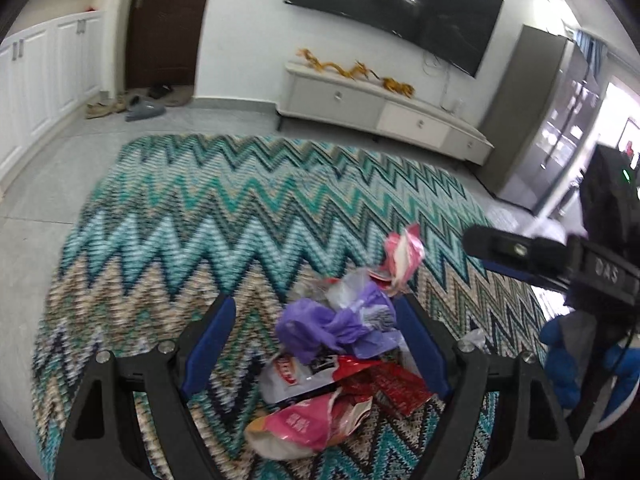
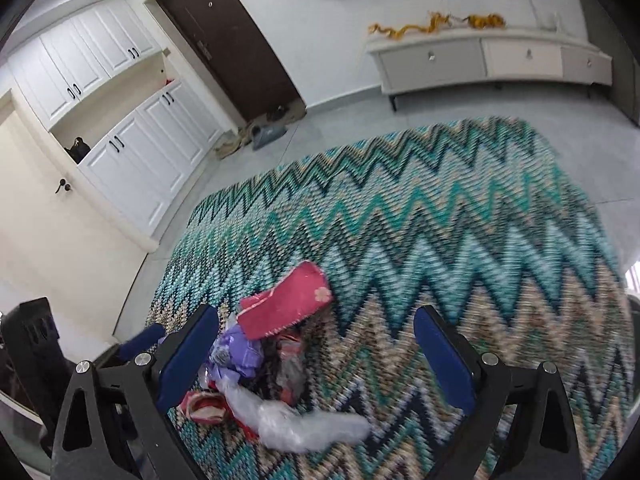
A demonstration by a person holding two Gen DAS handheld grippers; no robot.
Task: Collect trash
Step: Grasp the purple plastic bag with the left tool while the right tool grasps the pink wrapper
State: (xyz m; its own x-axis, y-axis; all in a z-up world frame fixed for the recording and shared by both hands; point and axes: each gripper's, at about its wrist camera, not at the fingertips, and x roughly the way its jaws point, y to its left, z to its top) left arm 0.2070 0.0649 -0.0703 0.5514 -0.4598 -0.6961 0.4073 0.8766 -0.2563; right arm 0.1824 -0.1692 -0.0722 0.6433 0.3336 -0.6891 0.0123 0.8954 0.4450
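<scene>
A pile of trash lies on a zigzag rug point(image 1: 224, 216). In the left wrist view it holds a purple bag point(image 1: 340, 326), red wrappers point(image 1: 392, 388), a pink snack bag point(image 1: 308, 424) and a pink wrapper point(image 1: 402, 254) standing up at the back. My left gripper point(image 1: 314, 318) is open, its blue pads either side of the pile. The right gripper's body point(image 1: 560, 256) shows at the right there. In the right wrist view the pile shows a pink packet point(image 2: 288, 306), the purple bag point(image 2: 240, 350) and a clear plastic bag point(image 2: 304, 426). My right gripper point(image 2: 316, 324) is open, the pile by its left finger.
A white TV cabinet point(image 1: 380, 108) with a yellow dragon ornament stands at the far wall under a black TV point(image 1: 400, 4). A dark door point(image 2: 228, 40), shoes and white cupboards point(image 2: 132, 148) are at the left. A grey fridge point(image 1: 552, 120) stands at the right.
</scene>
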